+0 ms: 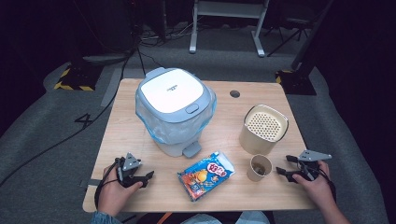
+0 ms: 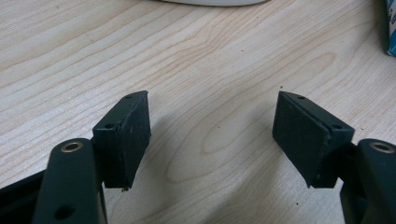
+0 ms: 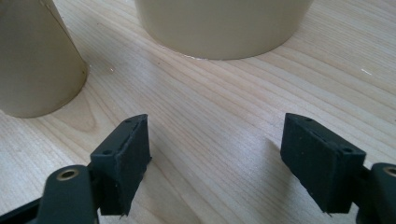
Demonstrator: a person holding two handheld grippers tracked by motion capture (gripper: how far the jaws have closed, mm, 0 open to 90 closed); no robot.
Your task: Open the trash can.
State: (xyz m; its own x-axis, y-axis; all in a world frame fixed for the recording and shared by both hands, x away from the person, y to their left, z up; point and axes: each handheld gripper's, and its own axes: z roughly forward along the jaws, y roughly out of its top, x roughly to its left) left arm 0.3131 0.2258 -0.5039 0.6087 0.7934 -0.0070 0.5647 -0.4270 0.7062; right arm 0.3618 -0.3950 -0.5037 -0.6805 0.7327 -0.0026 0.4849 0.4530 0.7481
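On the wooden table stand a pedal bin with a white lid and a plastic liner, a beige canister with a perforated top, and a small paper cup. A blue snack packet lies flat near the front edge. My left gripper rests at the front left, open, with bare wood between its jaws. My right gripper sits open just right of the cup. In its own view the cup is ahead on the left and the canister straight ahead.
A cable hole is in the table's far right part. The bin's base and the packet's edge border the left gripper view. Grey carpet with cables surrounds the table, and desk legs stand behind it.
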